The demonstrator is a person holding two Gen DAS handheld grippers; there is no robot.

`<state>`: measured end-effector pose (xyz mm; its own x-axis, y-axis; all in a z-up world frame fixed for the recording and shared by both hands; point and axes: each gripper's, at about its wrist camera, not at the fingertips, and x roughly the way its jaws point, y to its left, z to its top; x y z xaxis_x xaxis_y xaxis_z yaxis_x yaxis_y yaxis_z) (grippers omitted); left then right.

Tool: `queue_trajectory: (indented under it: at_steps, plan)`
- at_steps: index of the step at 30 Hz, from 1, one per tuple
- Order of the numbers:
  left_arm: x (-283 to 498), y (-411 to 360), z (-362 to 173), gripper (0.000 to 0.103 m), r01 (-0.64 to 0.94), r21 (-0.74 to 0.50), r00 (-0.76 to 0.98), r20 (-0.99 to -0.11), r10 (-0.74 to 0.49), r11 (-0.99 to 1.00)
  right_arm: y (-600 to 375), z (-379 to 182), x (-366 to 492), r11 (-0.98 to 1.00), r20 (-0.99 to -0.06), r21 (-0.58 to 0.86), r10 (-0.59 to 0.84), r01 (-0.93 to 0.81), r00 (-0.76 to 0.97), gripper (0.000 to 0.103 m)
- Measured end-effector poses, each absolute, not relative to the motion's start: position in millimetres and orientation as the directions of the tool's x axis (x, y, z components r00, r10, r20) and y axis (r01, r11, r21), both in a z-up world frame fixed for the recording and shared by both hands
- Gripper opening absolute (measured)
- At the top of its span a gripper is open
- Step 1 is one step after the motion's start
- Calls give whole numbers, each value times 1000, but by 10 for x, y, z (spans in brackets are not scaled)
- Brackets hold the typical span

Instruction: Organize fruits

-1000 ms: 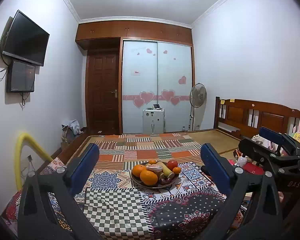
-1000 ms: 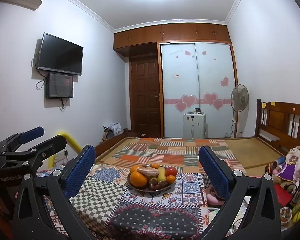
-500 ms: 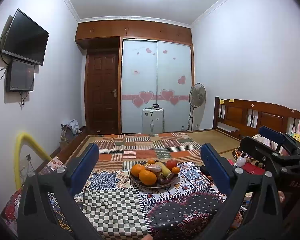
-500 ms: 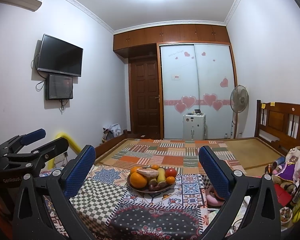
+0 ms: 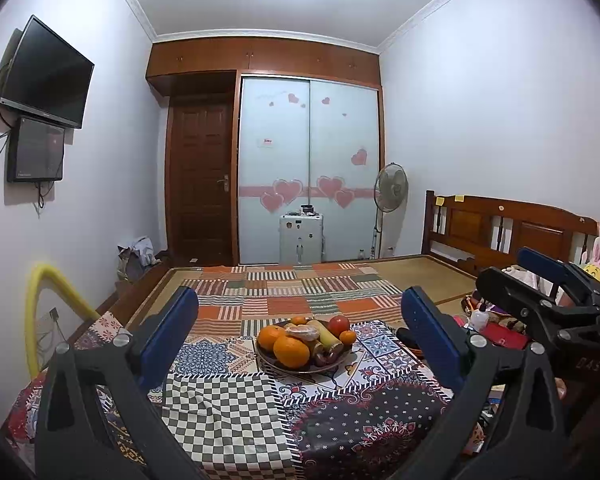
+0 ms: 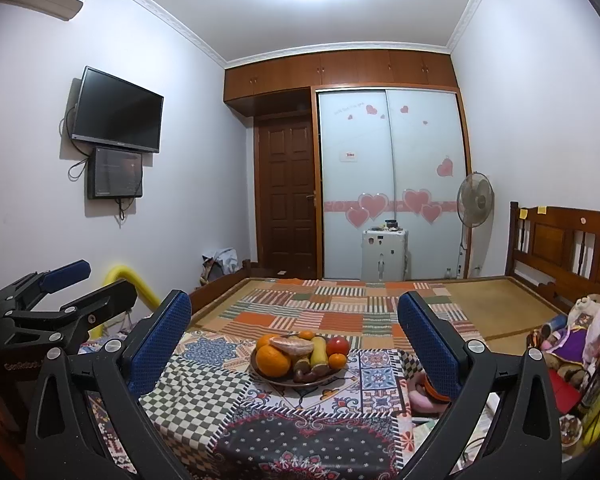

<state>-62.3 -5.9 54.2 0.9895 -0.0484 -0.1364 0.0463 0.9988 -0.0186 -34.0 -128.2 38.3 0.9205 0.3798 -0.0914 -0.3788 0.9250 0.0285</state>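
Note:
A shallow fruit bowl [image 5: 268,365] [image 6: 278,381] stands on a table under a patchwork cloth [image 5: 228,404] [image 6: 300,428]. In it lie oranges [image 5: 291,353] [image 6: 273,360], a peeled citrus piece [image 5: 302,334] [image 6: 292,346], a banana [image 5: 327,336] [image 6: 319,351], a red tomato-like fruit [image 5: 339,324] [image 6: 337,346] and dark fruit. My left gripper [image 5: 300,320] is open, held back from the bowl with nothing between its blue pads. My right gripper [image 6: 294,322] is open likewise, also short of the bowl. Each view shows the other gripper at its side edge [image 5: 548,292] [image 6: 56,300].
A wide patchwork mat [image 5: 284,292] covers the low platform beyond the table. A wooden bed frame [image 5: 512,232], soft toys and bottles [image 6: 580,344] crowd the right. A yellow tube [image 5: 40,300] arches at left. A fan [image 5: 391,188] and small white cabinet [image 5: 301,238] stand by the wardrobe.
Both views have shifted slightly; the bowl sits a little lower and nearer in the right wrist view. Both grippers stay open and nothing was grasped.

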Motion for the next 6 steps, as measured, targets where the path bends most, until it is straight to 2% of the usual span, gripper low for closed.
queue_trajectory:
  at_steps: [6]
  plan:
    - [-620, -46, 538, 103, 51, -21, 989, -140, -53, 999, -1296, 384, -323, 925, -96, 36, 381, -379, 920, 103]
